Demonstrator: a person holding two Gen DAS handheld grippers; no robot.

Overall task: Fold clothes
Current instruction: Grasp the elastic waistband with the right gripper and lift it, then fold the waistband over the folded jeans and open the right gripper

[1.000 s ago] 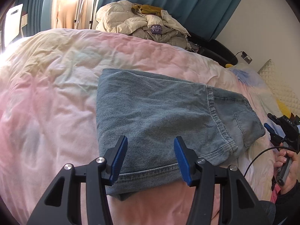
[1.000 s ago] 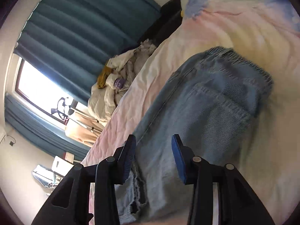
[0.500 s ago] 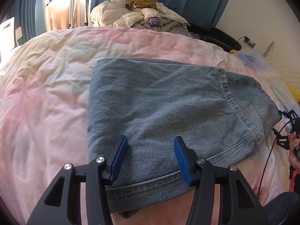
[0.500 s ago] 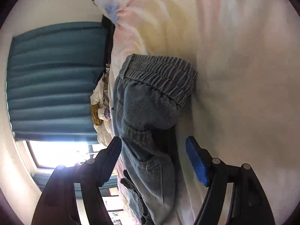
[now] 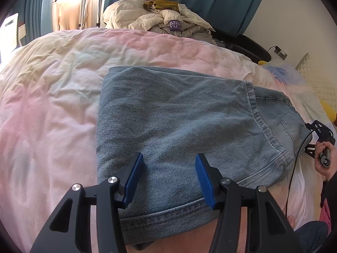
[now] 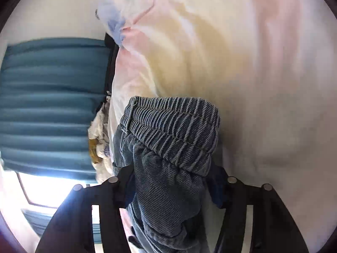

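- left wrist view is showing the jeans (image 5: pixel 179 126) lying half-folded across the pastel duvet (image 5: pixel 52 105), legs doubled over and the waistband end pointing toward the person's right.
- the left gripper (image 5: pixel 169 175) is hovering over the near hem with its blue pads spread apart, holding nothing.
- right wrist view is showing the right gripper (image 6: pixel 170 191) straddling the bunched elastic waistband (image 6: pixel 172 124); denim is filling the gap between its fingers, but i cannot tell whether they are actually pinching it.
- judging by this, the step in hand is taking the waistband end for another fold toward the doubled-leg end.
- the next move is likely calling for a firm pinch through all the thick layers, then a lift and carry leftward while the left gripper is pinning the near edge.
- bare duvet is lying on the left and far side of the jeans; the heaped laundry (image 5: pixel 160 19) is sitting well apart at the back, while the near hem is sitting close to the bed's edge.
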